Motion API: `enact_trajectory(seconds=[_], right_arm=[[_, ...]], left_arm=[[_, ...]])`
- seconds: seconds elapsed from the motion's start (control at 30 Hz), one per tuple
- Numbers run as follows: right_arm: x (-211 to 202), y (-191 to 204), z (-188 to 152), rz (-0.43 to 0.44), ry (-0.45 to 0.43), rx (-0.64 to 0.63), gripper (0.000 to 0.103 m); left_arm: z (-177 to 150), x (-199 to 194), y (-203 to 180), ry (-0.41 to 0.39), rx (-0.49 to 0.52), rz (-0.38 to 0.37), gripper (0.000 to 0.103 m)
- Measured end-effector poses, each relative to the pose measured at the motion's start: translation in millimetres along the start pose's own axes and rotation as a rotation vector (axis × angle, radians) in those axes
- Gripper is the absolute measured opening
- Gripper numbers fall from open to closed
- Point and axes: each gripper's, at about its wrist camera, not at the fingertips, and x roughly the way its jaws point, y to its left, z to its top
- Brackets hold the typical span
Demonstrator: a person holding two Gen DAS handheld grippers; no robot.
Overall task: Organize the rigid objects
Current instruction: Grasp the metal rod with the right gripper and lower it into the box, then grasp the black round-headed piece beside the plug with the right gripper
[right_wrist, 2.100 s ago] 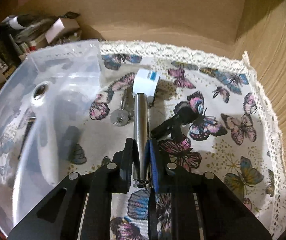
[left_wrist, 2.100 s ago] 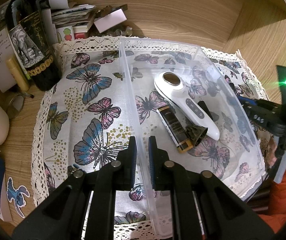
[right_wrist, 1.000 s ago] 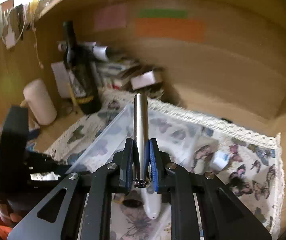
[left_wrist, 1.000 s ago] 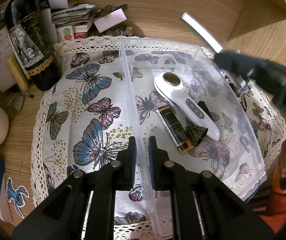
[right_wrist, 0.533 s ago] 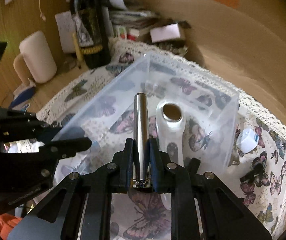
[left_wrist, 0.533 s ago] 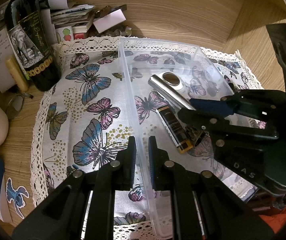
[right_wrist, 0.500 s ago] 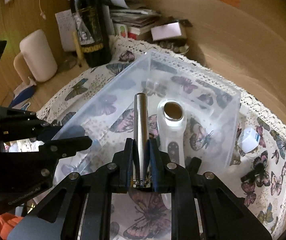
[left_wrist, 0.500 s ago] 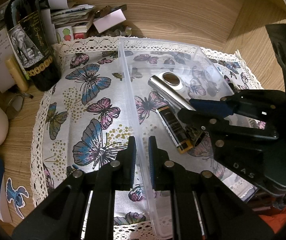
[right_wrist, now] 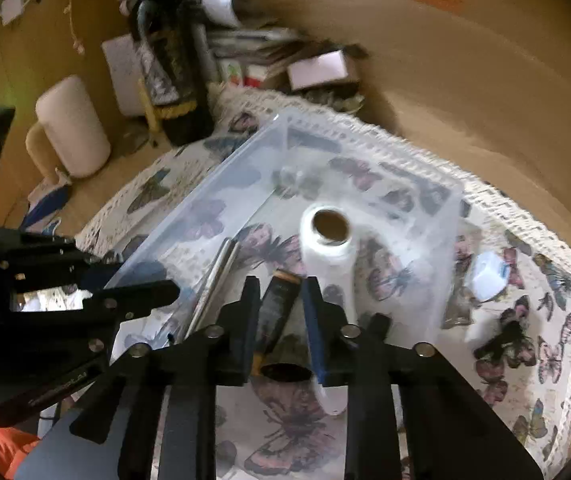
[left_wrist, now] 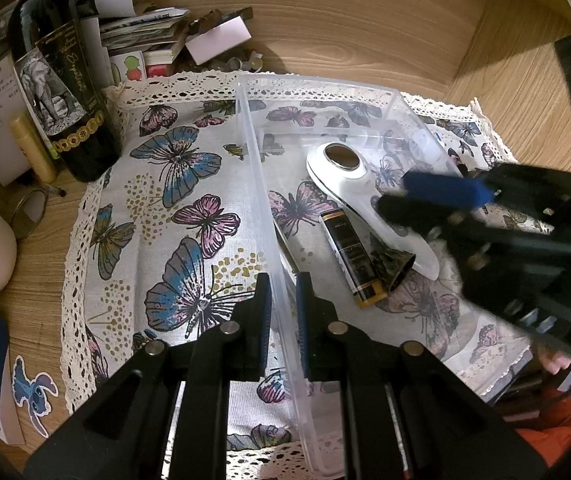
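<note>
A clear plastic bin [left_wrist: 317,84] sits on a butterfly cloth. My left gripper [left_wrist: 283,280] is shut on the bin's left wall [left_wrist: 263,184]. In the bin lie a white handheld device [left_wrist: 349,184], a black and gold tube [left_wrist: 351,256] and a small dark bell [left_wrist: 395,266]. A silver metal tube [right_wrist: 215,276] now lies in the bin by the left wall. My right gripper [right_wrist: 279,292] is open and empty above the bin, seen blurred in the left wrist view [left_wrist: 421,196].
A dark wine bottle [left_wrist: 61,80], papers and small boxes [left_wrist: 157,36] crowd the back left. A cream cylinder [right_wrist: 71,126] stands left. Outside the bin on the right lie a white and blue cap [right_wrist: 487,274] and a black clip [right_wrist: 503,340].
My right gripper carried the silver tube over the bin, opened and let it go; the tube now lies inside by the left wall. My left gripper has not moved.
</note>
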Motion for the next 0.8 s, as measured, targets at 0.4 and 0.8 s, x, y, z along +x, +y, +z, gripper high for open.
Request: enact_trajectory(seconds=[0.4, 0.8], right_arm=[[-71, -76, 4, -0.194, -0.193, 0.179, 0.046], [-26, -150, -27, -0.321, -0.041, 0.348, 0.049]], left_arm=[[0, 0, -1, 0.0, 0.0, 0.0, 0.011], [0, -1, -1, 0.0, 0.0, 0.001, 0.011]])
